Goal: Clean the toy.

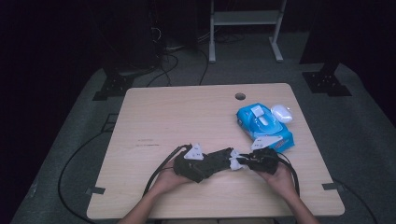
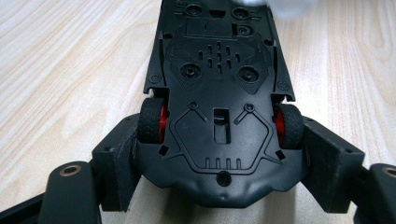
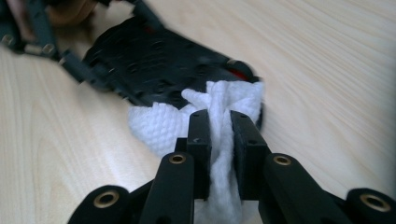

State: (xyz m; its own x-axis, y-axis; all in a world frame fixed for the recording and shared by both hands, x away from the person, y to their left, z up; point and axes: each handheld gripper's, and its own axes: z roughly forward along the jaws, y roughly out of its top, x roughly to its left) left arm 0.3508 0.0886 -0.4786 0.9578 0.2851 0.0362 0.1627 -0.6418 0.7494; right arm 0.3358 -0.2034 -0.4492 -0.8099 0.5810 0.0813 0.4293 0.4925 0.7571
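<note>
A black toy car (image 2: 219, 102) lies belly-up between the jaws of my left gripper (image 2: 219, 158), which is shut on it just behind its red-hubbed wheels. In the high view the left gripper (image 1: 205, 164) and the car (image 1: 219, 158) sit near the table's front middle. My right gripper (image 3: 219, 135) is shut on a bunched white wipe (image 3: 163, 126), and the wipe presses against the end of the car (image 3: 154, 65). From above, the right gripper (image 1: 254, 161) and the wipe (image 1: 236, 162) meet the car's far end.
A blue pack of wet wipes (image 1: 264, 126) lies to the right, with a white rounded case (image 1: 281, 113) behind it. The wooden table (image 1: 177, 116) has a cable hole (image 1: 240, 96) near the back edge. Black cables trail off the front left.
</note>
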